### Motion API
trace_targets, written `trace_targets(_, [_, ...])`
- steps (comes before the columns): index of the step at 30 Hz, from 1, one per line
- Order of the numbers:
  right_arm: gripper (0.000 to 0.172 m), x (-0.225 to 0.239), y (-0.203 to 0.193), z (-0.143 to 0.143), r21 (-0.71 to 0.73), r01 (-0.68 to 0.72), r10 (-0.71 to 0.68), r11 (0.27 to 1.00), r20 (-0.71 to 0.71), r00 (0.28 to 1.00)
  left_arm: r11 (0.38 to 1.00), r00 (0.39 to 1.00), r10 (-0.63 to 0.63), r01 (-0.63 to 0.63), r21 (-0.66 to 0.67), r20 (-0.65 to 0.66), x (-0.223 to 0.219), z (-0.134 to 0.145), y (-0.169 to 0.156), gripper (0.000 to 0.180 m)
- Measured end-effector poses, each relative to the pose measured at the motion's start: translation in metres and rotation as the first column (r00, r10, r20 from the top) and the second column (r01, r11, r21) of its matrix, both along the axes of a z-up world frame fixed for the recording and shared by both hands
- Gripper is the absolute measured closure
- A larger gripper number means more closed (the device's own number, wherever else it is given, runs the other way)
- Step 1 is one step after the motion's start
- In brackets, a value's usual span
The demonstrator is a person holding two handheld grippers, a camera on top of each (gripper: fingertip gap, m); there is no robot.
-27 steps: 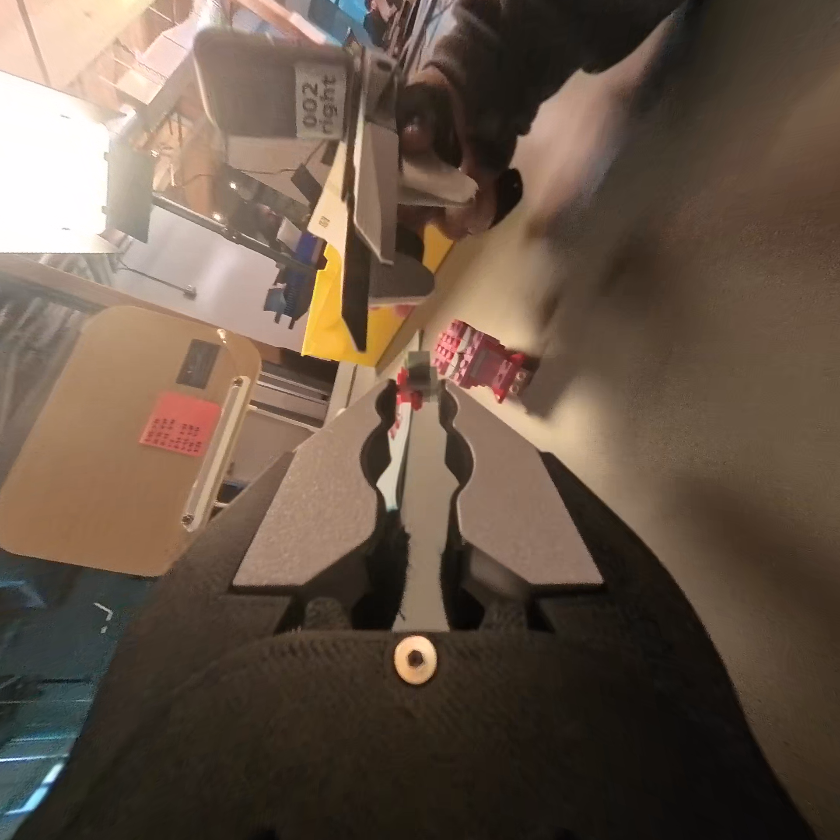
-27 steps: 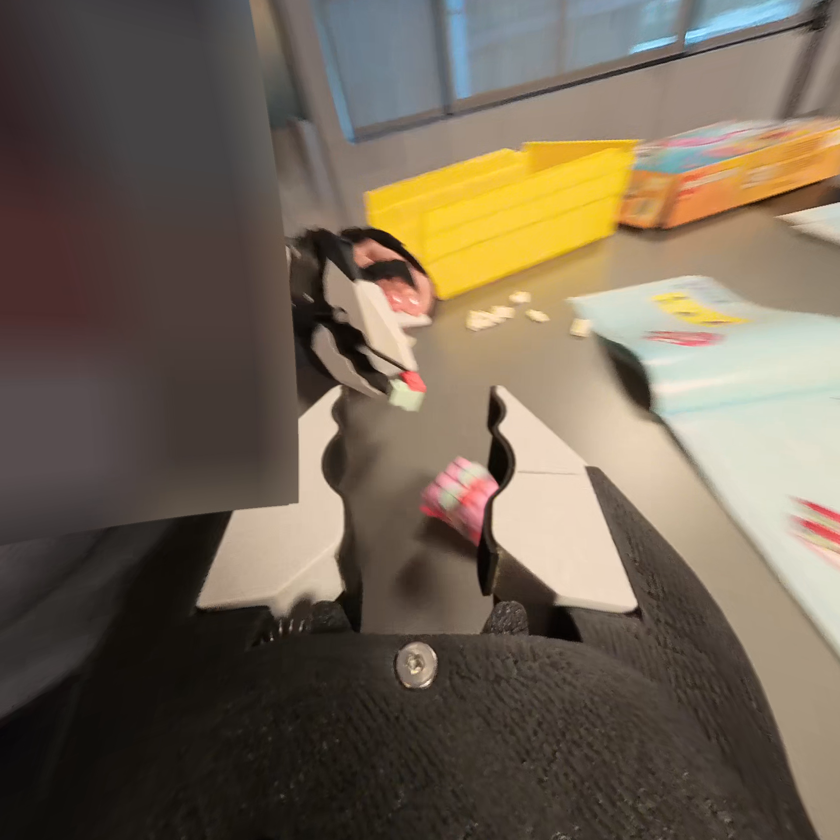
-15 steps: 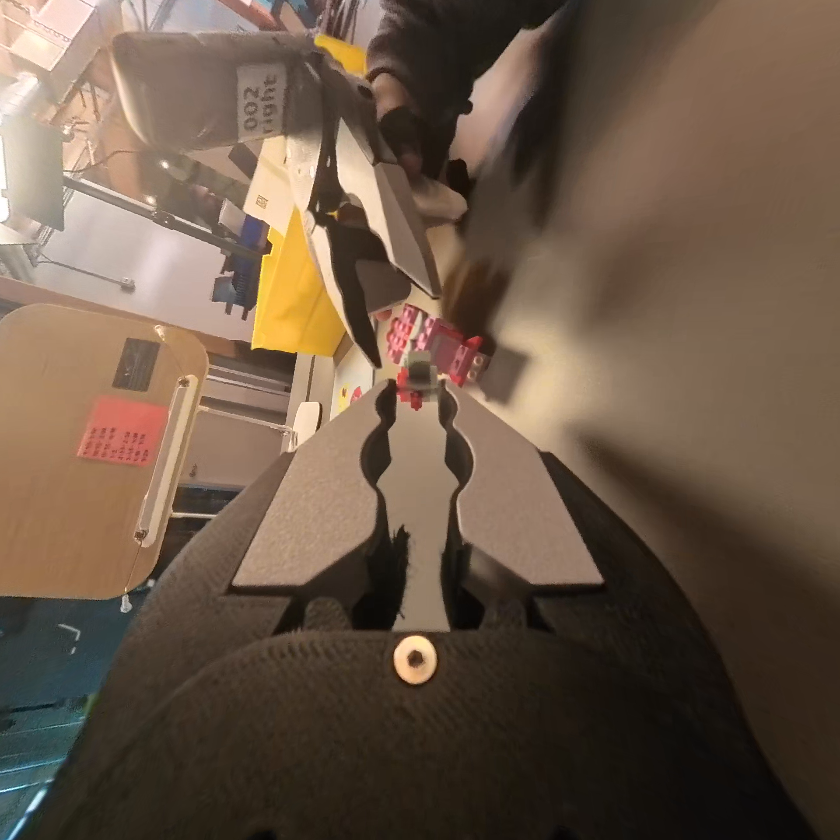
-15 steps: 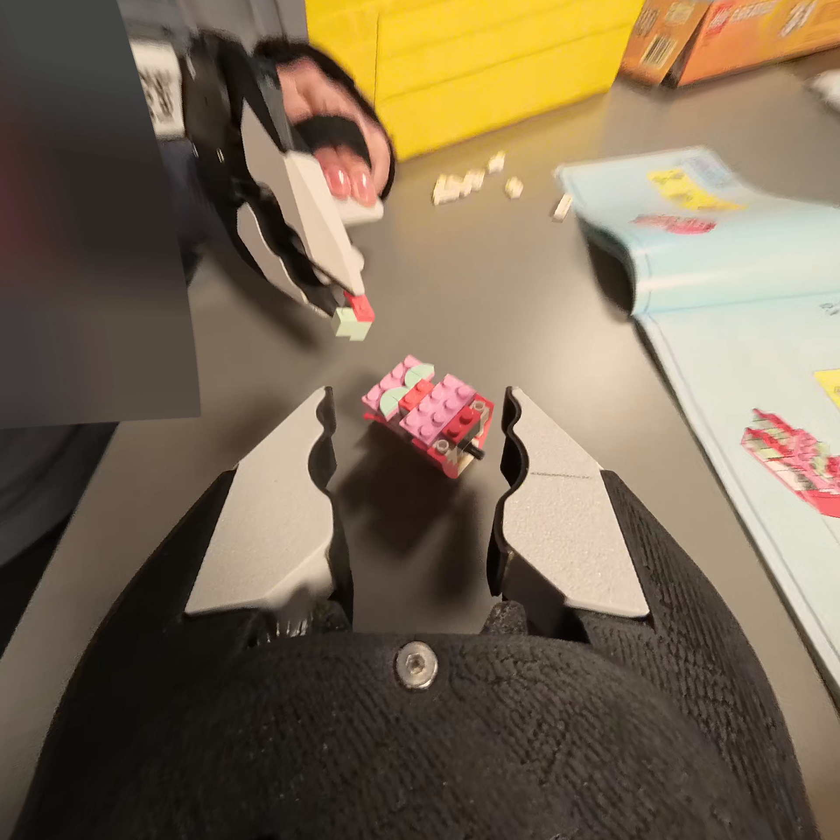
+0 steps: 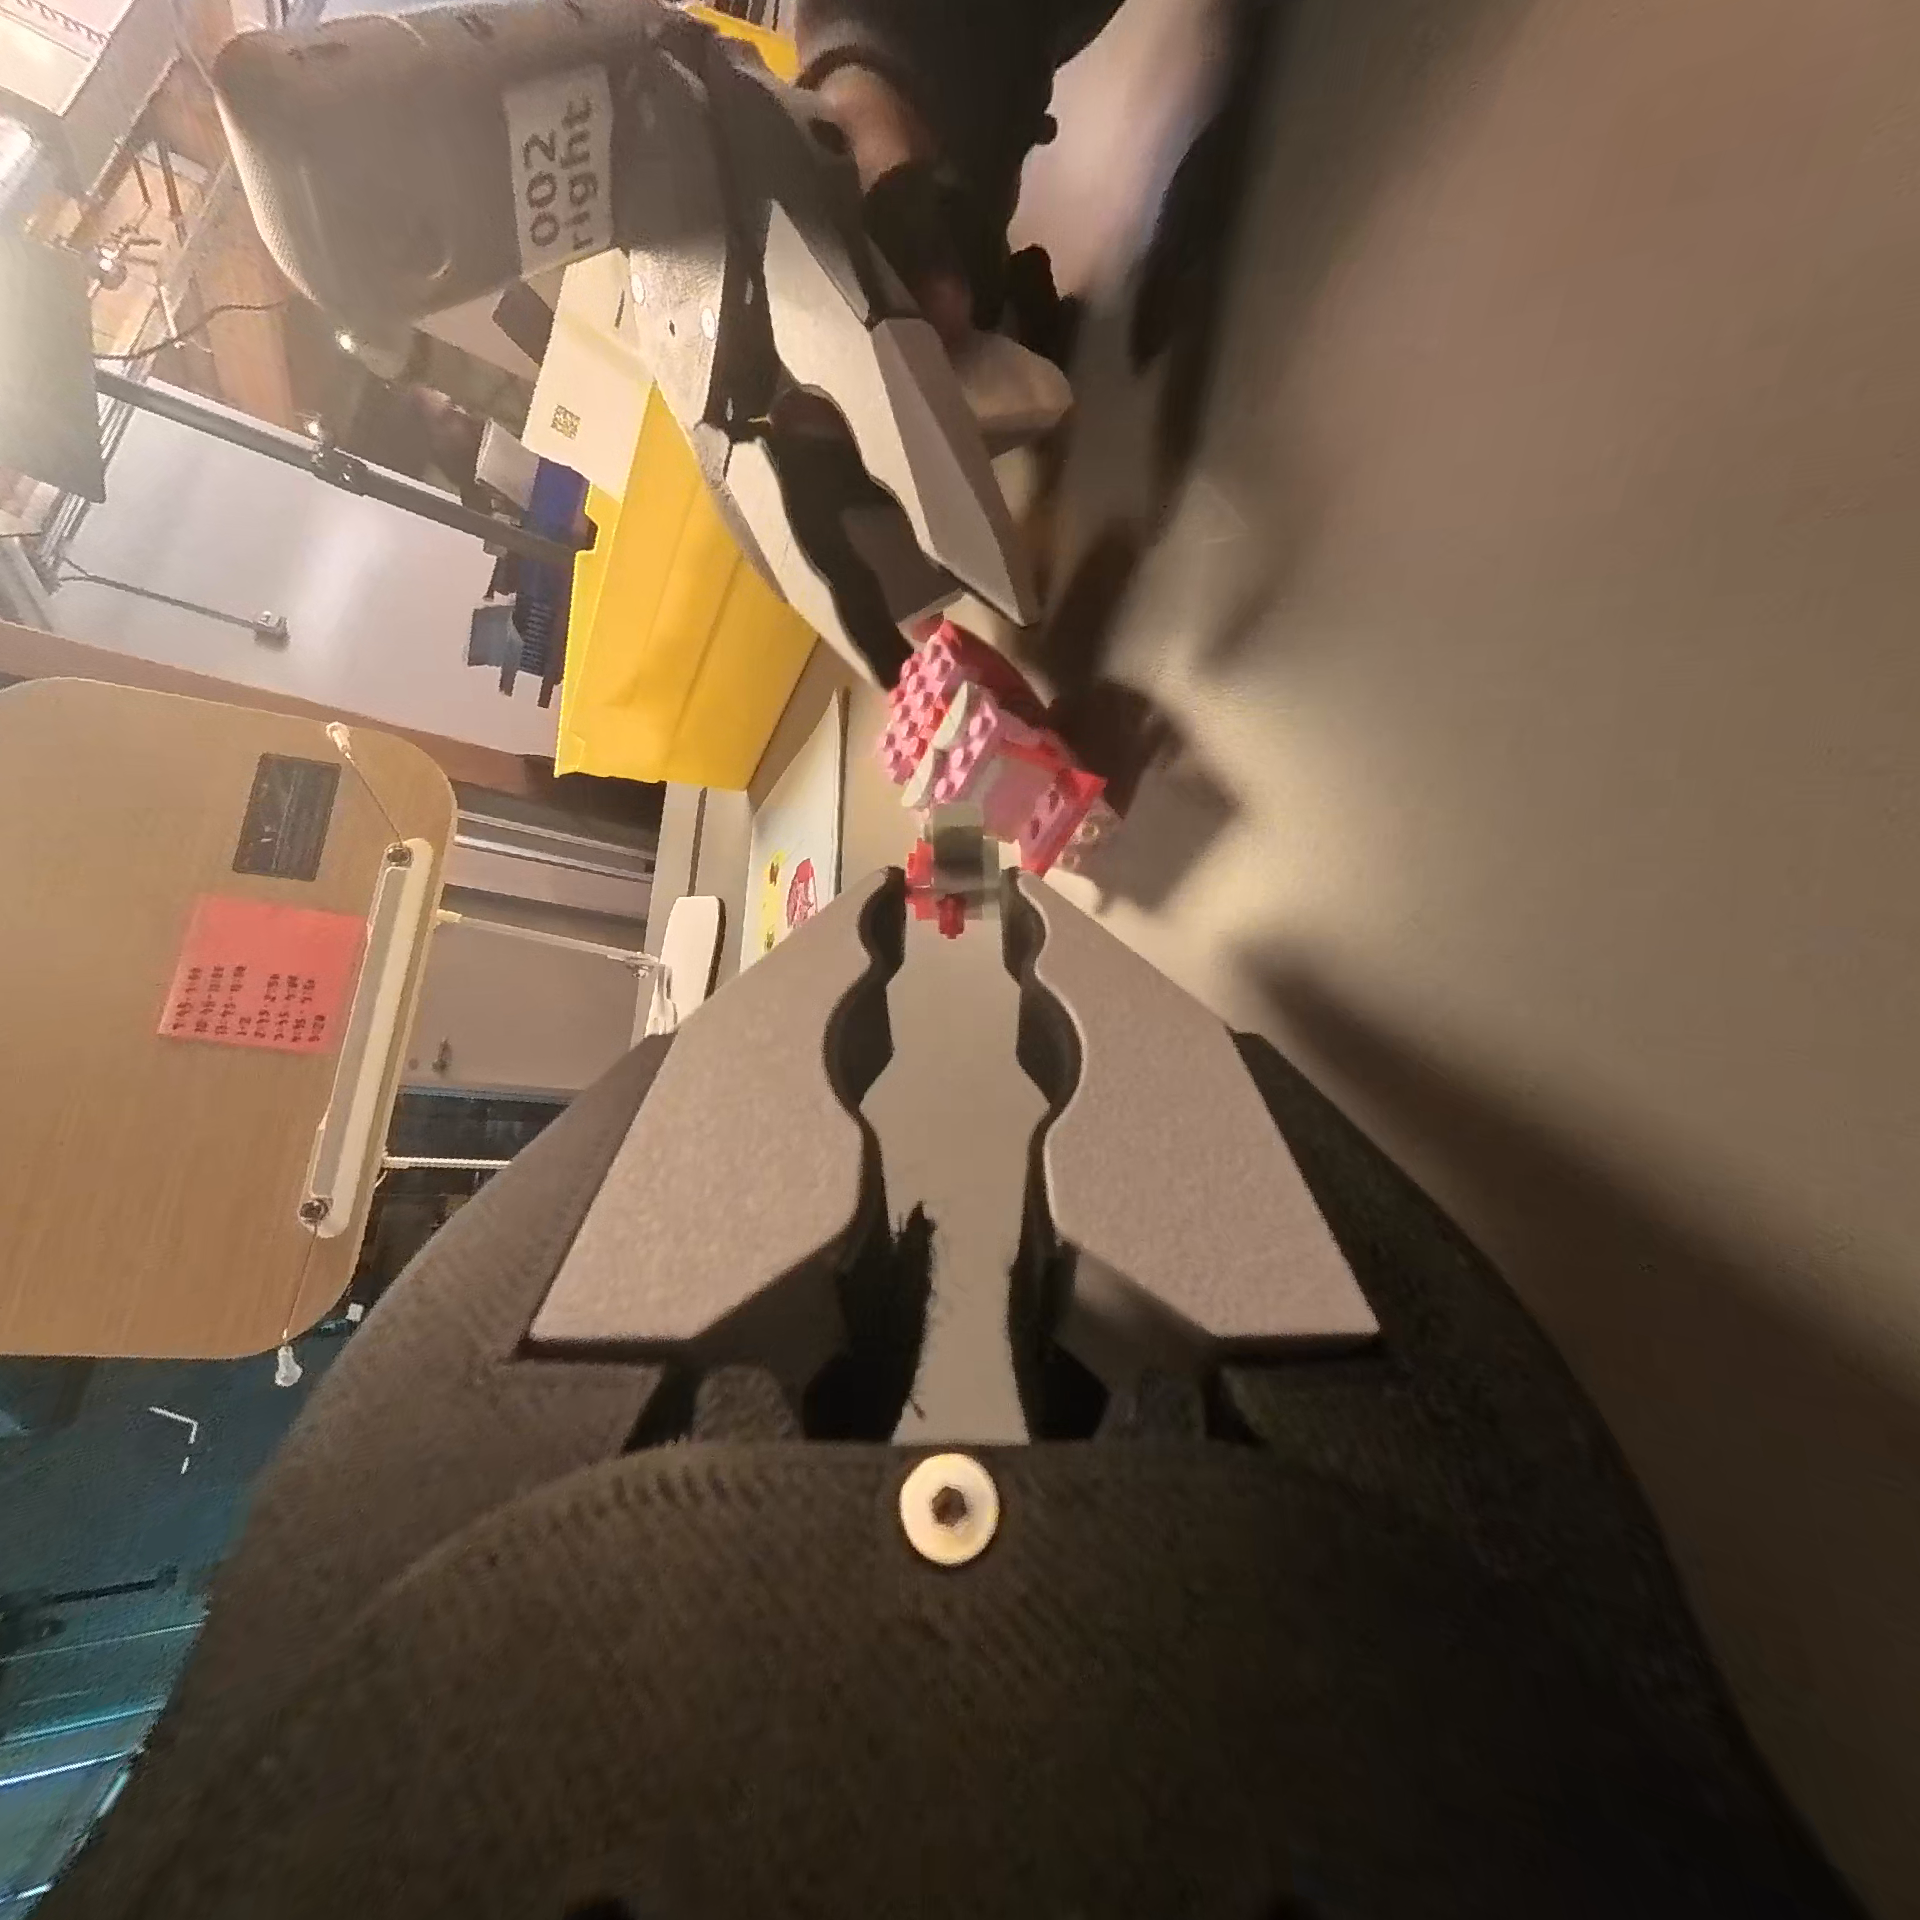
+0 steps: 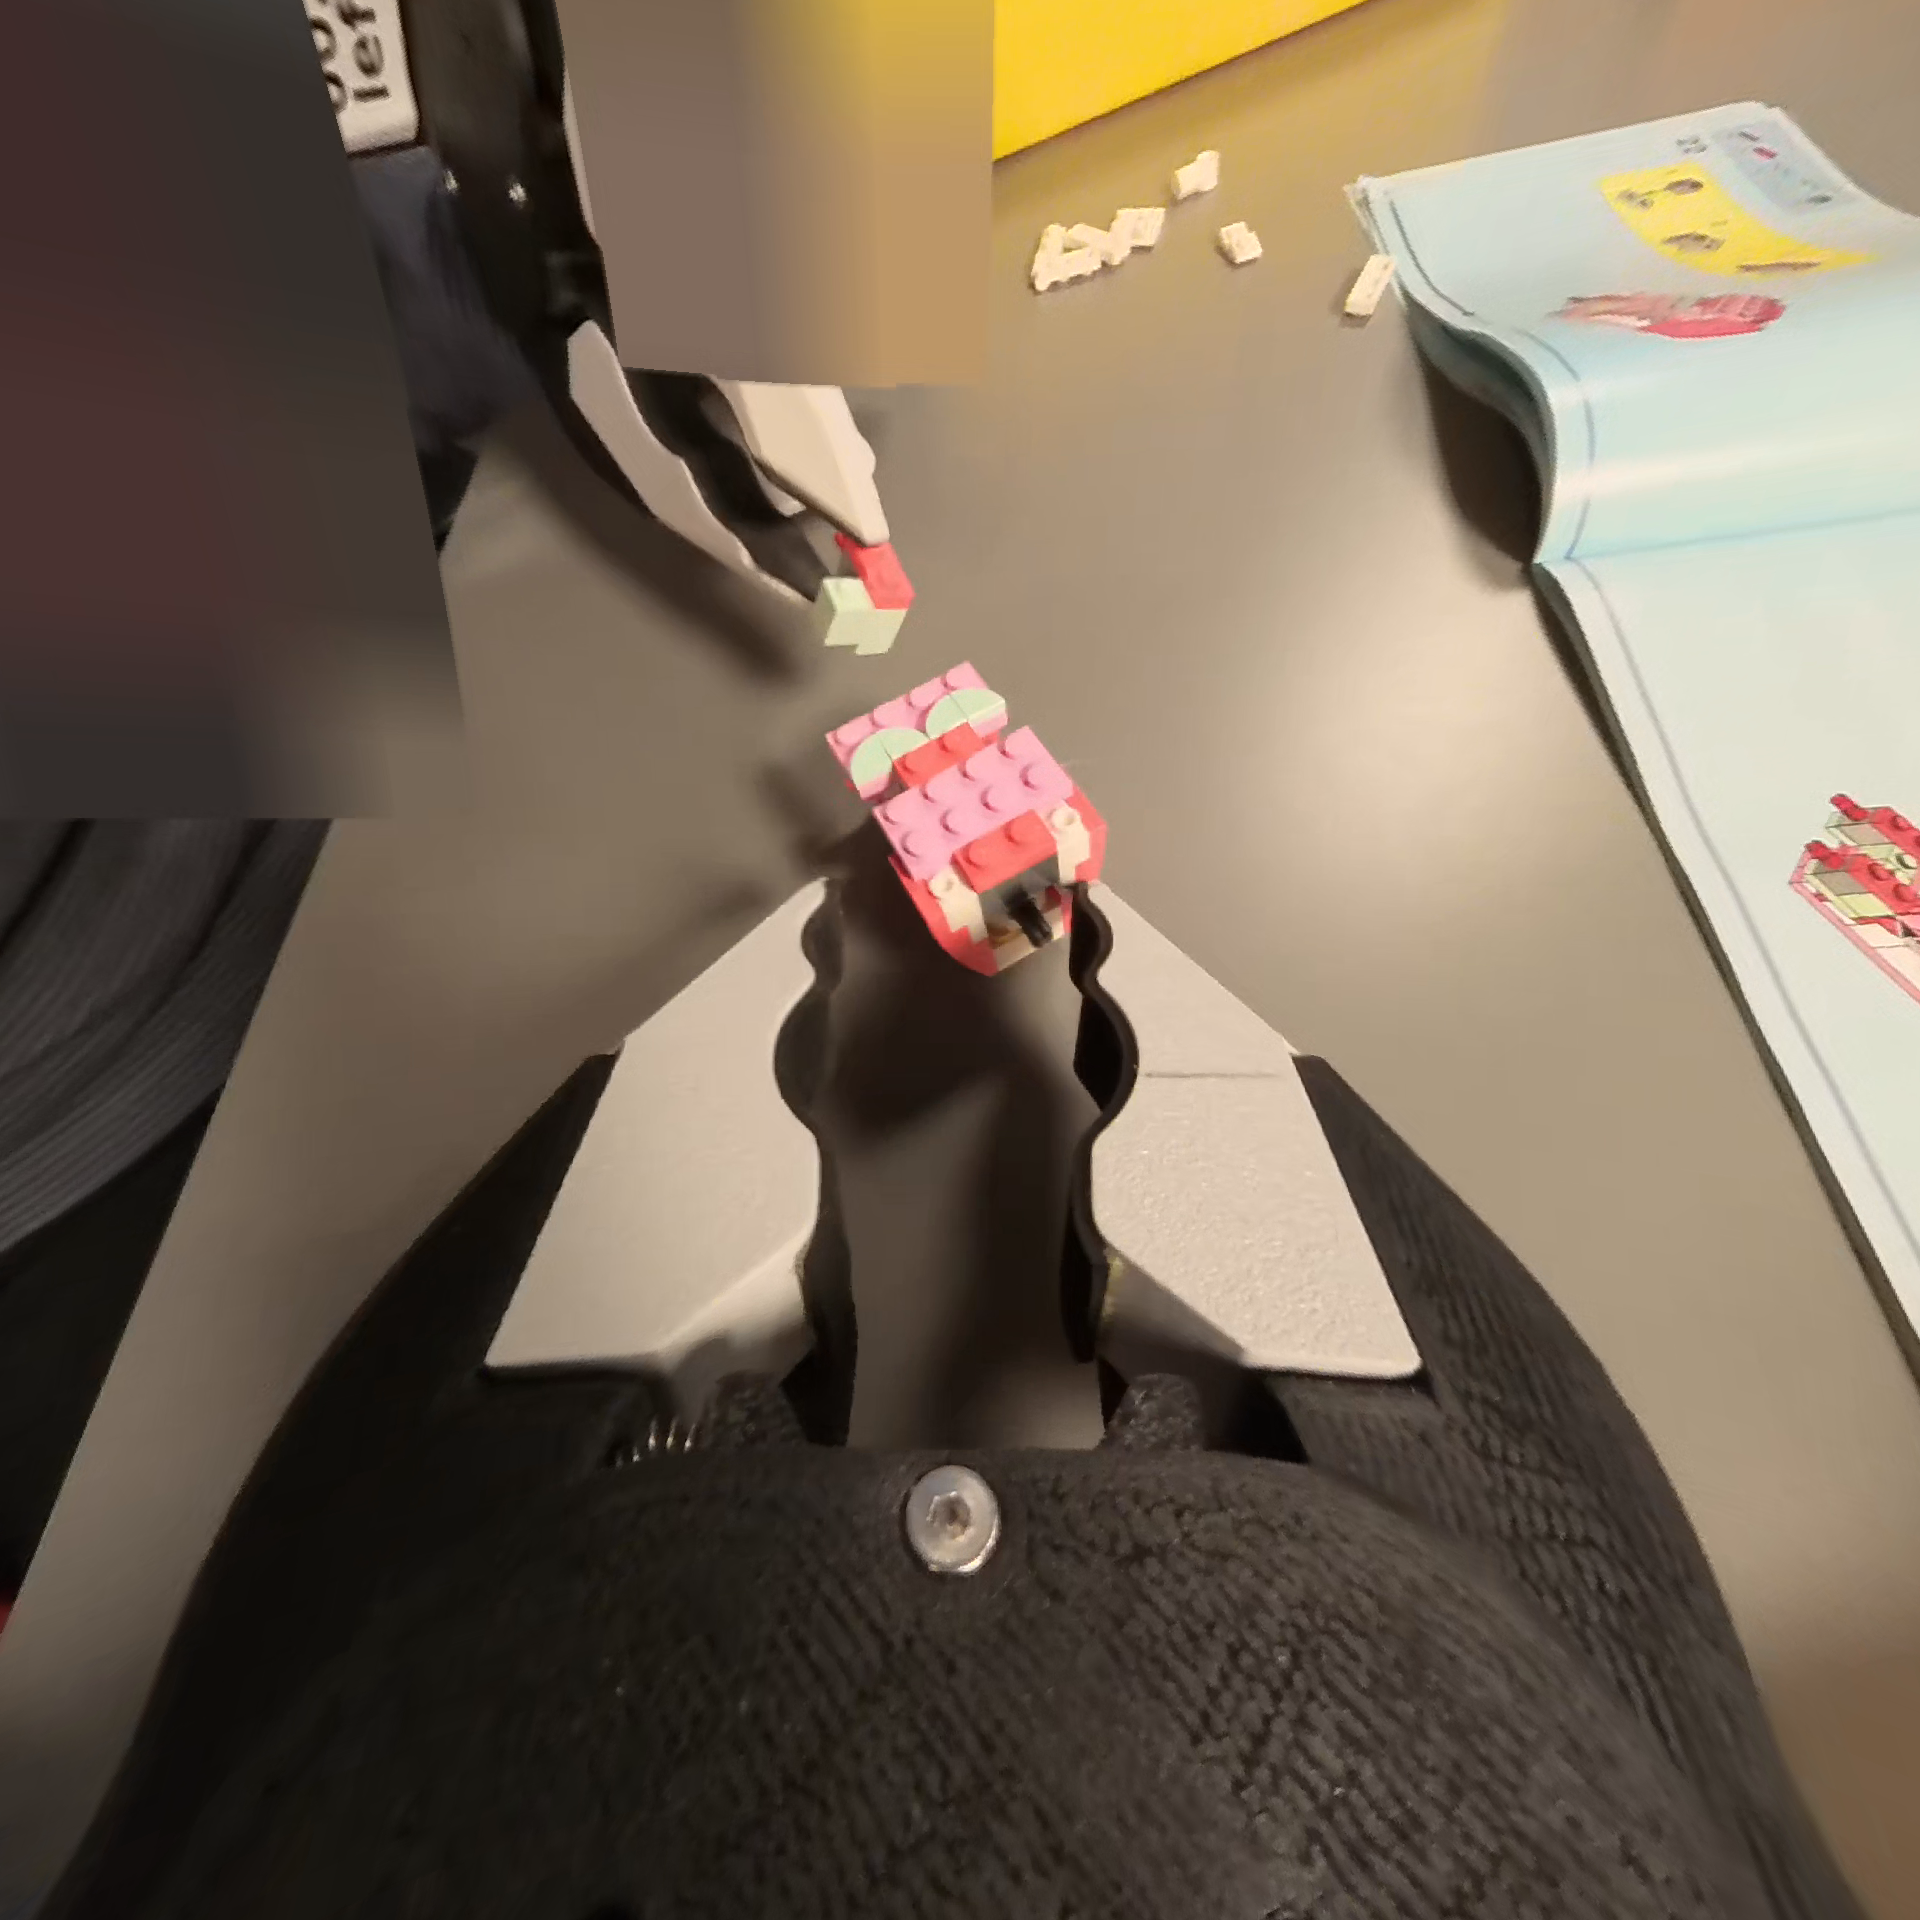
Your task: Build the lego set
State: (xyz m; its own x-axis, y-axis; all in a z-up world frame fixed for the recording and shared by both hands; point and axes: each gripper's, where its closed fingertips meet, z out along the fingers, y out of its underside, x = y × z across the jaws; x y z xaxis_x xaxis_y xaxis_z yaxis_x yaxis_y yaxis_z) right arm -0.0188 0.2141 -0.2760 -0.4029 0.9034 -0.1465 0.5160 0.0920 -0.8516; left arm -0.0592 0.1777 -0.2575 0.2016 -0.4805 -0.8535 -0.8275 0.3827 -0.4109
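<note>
My left gripper point(image 5: 951, 883) is shut on a small red and pale green brick piece point(image 5: 956, 871), held just short of a pink and red brick build point(image 5: 966, 738). In the right wrist view the left gripper point(image 6: 842, 561) comes in from the upper left with that piece point(image 6: 862, 608) at its tips. My right gripper point(image 6: 956, 894) has its jaws narrowed around the near end of the build point(image 6: 966, 800) on the dark table point(image 6: 1299, 675). The right fingertip point(image 6: 1101, 925) touches the build. A thin gap shows beside the left fingertip point(image 6: 805, 914).
An open pale blue instruction booklet point(image 6: 1714, 416) lies at the right. Several small white pieces point(image 6: 1101, 234) lie behind the build, before a yellow bin point(image 6: 1122, 62). A wooden chair back point(image 5: 187, 1039) stands past the table's edge. Blurred patches cover the upper left.
My right gripper came down over the build and its jaws narrowed around the near end. My left gripper kept its small piece and moved closer to the build.
</note>
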Motion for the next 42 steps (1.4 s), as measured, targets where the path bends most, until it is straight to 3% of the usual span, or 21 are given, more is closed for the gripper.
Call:
trace_targets(5, [0.114,-0.005,0.002,-0.005,0.032,0.033,-0.033,0.999,0.021,0.999,1.0,1.0,-0.008,0.008,-0.024,-0.011,0.001,-0.005,-0.001,0.163])
trace_targets(10, [0.112,-0.014,0.001,-0.008,0.032,0.046,-0.047,0.998,0.042,0.998,0.999,1.0,-0.008,0.007,-0.039,-0.025,0.001,-0.009,0.001,0.163])
trace_targets(20, [0.13,-0.01,-0.004,-0.006,0.025,0.031,-0.031,0.999,0.032,0.999,0.999,1.0,0.003,-0.004,-0.043,-0.017,-0.001,-0.009,0.002,0.163])
trace_targets(30, [0.131,-0.009,-0.011,-0.007,0.003,0.008,-0.008,1.0,0.048,0.999,0.998,1.0,-0.002,0.0,-0.065,-0.027,-0.001,-0.015,0.002,0.163])
trace_targets(42, [0.131,-0.009,-0.011,-0.007,-0.01,0.016,-0.015,1.0,0.052,0.999,0.992,0.98,0.051,-0.072,-0.1,-0.194,-0.023,-0.03,0.006,0.163])
